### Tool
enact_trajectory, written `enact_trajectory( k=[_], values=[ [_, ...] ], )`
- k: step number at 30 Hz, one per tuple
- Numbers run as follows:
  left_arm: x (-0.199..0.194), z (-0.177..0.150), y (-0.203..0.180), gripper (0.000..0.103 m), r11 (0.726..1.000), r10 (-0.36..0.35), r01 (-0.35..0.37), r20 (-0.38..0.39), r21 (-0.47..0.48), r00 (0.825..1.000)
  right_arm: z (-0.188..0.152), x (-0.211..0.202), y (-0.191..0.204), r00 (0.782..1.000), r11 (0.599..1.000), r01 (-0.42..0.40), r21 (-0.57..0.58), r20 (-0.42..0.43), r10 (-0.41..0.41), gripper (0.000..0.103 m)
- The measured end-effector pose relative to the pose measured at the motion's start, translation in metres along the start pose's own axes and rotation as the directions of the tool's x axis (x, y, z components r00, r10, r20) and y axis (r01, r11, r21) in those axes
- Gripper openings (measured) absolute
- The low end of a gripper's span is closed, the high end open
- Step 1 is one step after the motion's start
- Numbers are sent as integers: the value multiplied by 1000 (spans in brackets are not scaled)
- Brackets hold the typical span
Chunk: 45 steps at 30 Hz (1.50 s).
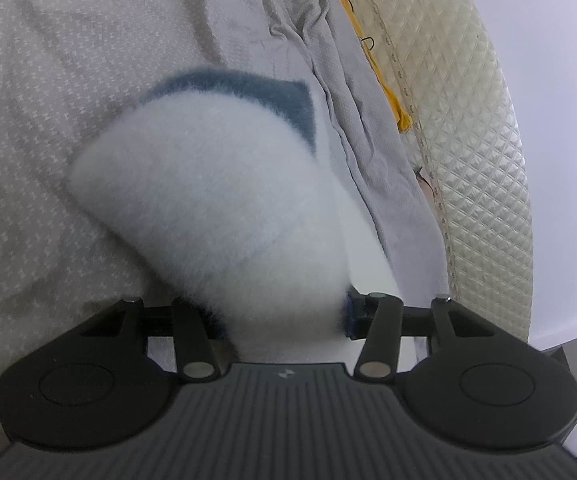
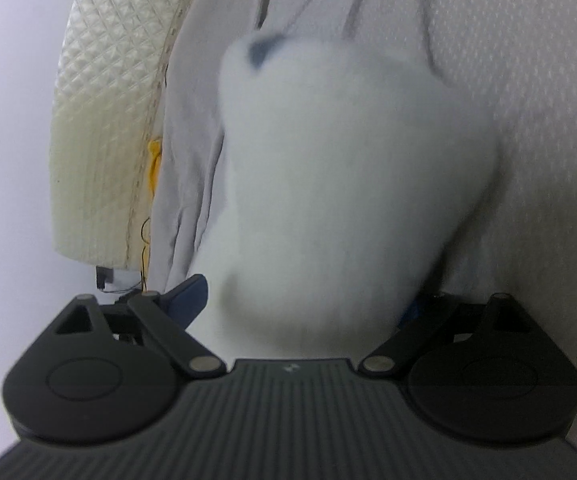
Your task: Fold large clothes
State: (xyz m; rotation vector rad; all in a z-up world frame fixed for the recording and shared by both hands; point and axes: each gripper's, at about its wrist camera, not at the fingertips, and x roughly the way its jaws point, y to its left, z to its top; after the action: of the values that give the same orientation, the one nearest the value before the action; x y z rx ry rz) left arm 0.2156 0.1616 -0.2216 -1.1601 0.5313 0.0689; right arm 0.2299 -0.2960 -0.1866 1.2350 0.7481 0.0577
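On the patterned grey bedsheet (image 1: 28, 100) lay the fluffy white garment (image 1: 208, 184), folded into a thick bundle. In the left wrist view its long axis ran from the left gripper (image 1: 284, 316) up and leftward, a blue-grey panel (image 1: 284, 100) at its far end. The left gripper's jaws clenched its near end, their tips buried in the pile. The right gripper (image 2: 308, 300) stood released, jaws wide either side of the blurred garment, one blue pad (image 2: 188, 292) bare. The quilted mattress edge (image 1: 468, 140) lay beside it.
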Motion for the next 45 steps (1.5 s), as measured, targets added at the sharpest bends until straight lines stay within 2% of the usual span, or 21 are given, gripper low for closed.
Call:
enact_trajectory(
  k=[4,7,9,12,15,26,30,36,45],
  values=[
    [7,3,5,57,1000,-10,10,-16,-16,1000,-2,16,7,1000,998,7,-64,-25,-8,93],
    [6,3,1,56,1000,-1,1,-12,2,1000,0,14,8,999,994,21,-108,-23,-24,78],
    [5,3,-4,56,1000,6,-5,-8,29,1000,8,6,5,999,990,28,-139,-16,-30,64],
    [2,4,-11,54,997,5,-6,5,79,1000,12,-5,12,999,969,42,-243,-7,-45,53],
    [-4,6,-20,53,992,2,-4,16,128,1000,10,-15,23,999,941,42,-337,9,-41,49],
    [-29,15,-51,51,977,-106,97,40,191,994,12,-50,48,996,879,-66,-471,26,89,46],
    [-39,17,-82,51,955,-154,144,20,261,988,21,-63,56,990,865,-105,-491,31,138,46],
    [-40,15,-136,51,925,-218,213,-20,314,976,44,-92,79,978,847,-141,-512,61,199,46],
    [-6,9,-226,51,880,-281,284,-64,380,957,93,-121,119,952,834,-161,-529,140,272,46]
  ],
)
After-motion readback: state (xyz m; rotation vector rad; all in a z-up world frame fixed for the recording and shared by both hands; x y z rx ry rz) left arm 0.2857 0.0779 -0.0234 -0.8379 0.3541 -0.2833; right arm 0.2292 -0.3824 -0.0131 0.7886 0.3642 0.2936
